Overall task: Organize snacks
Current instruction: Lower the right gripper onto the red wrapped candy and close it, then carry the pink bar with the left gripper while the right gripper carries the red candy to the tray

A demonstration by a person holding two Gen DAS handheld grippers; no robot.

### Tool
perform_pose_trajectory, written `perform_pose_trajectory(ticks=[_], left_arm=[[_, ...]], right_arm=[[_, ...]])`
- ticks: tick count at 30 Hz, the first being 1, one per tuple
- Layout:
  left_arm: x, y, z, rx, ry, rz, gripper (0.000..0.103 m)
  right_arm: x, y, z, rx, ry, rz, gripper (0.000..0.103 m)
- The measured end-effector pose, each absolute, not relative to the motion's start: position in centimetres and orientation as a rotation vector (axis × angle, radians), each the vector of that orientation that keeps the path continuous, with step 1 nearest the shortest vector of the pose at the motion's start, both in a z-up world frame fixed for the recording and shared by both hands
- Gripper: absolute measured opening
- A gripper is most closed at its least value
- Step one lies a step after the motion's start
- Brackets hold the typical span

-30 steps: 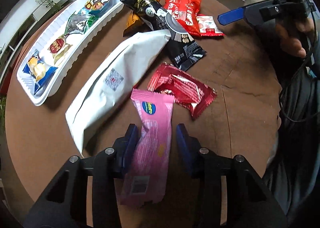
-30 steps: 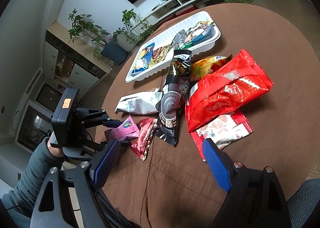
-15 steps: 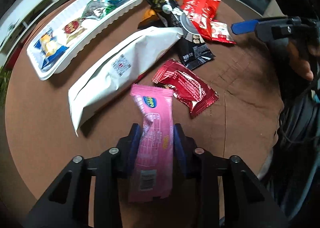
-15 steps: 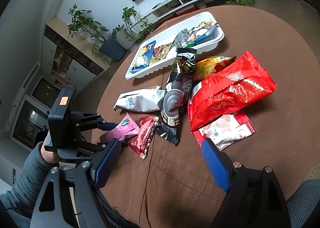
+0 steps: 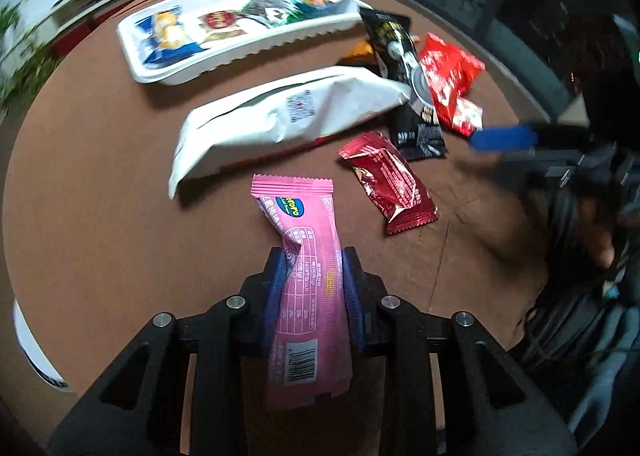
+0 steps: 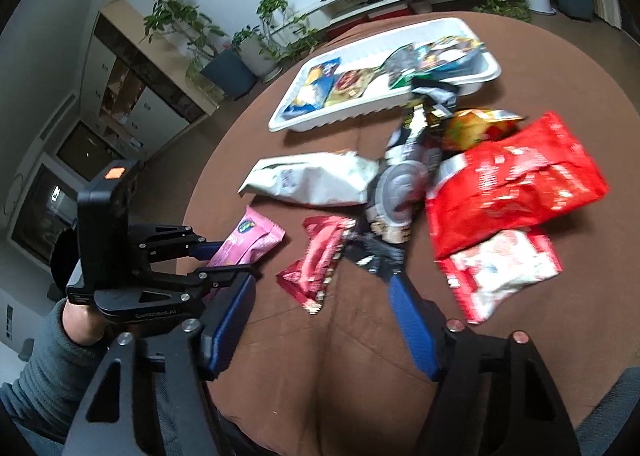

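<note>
A pink snack packet (image 5: 308,280) sits between the blue pads of my left gripper (image 5: 310,256), whose jaws are closing and pinch its middle, so it is held above the brown table (image 5: 100,196). The right wrist view shows the same packet (image 6: 250,238) sticking out of that gripper. My right gripper (image 6: 320,280) hangs over the table with its jaws closing and nothing between them; a dark red packet (image 6: 320,260) lies just ahead of its fingertips. At the far side stands a long white tray (image 5: 240,56) with several snack packets in it.
A large white bag (image 5: 288,120) lies between the tray and the pink packet. A black packet (image 6: 400,184), a yellow-orange packet (image 6: 476,128), a big red bag (image 6: 516,184) and a red-and-white packet (image 6: 504,272) lie piled at the right. A person's sleeve (image 6: 44,368) is at the left.
My left gripper's jaws have narrowed onto the pink packet and rolled with it, lifting it. The right gripper's jaws have narrowed and it has shifted toward the dark red packet.
</note>
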State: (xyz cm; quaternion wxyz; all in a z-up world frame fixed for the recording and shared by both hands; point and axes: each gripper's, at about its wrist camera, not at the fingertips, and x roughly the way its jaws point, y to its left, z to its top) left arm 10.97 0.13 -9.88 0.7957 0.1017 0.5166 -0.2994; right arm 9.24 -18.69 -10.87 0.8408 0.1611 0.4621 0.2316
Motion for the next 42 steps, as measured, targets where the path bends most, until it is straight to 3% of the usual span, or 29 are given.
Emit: perform_pose_trajectory(ticks=[9,30,34,42], left_arm=[[8.6,3.6,-9.0,-0.033,1.041,-0.583,0.025],[6.8,5.3,-8.6,-0.244,0.950,-0.528,0.025],[6.6,5.6,-8.6,-0.254,0.945,-0.518,0.025],[6.5,5.4,-8.8,-0.252,0.947,-0.516,0.025]], right_arm=[[11.1,-13.9,-12.2,0.206,1.025,0.462,0.058],[12.1,-8.7,-13.1,-0.113,0.978,0.326,0.051],[11.6,-8.2,-13.3,-0.179,0.965,0.318,0.039],[10.4,-9.2,-12.9,-0.154,0.970,0.342,0.028]])
